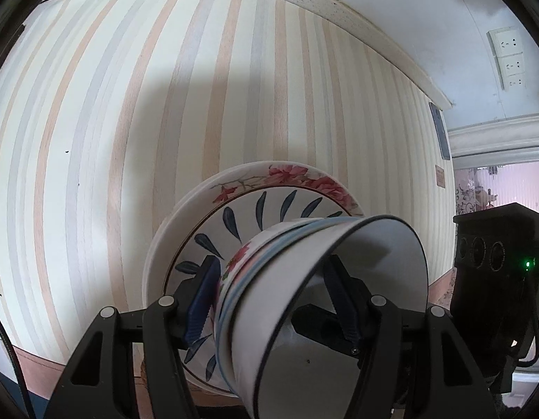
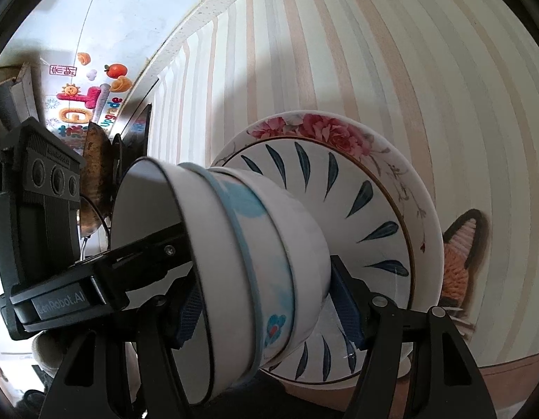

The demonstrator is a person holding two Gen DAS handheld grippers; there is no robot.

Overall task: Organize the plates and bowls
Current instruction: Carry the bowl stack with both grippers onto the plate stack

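A nested stack of bowls (image 1: pixel 304 289) sits on a leaf-pattern plate (image 1: pixel 248 216), which lies on a larger rose-pattern plate (image 1: pixel 297 174). My left gripper (image 1: pixel 272 300) is shut on the bowl stack, one finger outside, one inside the top bowl. In the right wrist view my right gripper (image 2: pixel 269 303) is shut across the bowl stack (image 2: pixel 241 251), with the leaf plate (image 2: pixel 356 188) and the rose plate (image 2: pixel 325 129) behind. The left gripper's finger (image 2: pixel 140 255) reaches into the top bowl there.
The striped table surface (image 1: pixel 129 122) fills both views. A wall with sockets (image 1: pixel 506 59) is at right. The right gripper's body (image 1: pixel 496 262) shows beside the bowls. A brush (image 2: pixel 457 258), a dark pan (image 2: pixel 95 167) and colourful packaging (image 2: pixel 84 101) lie around.
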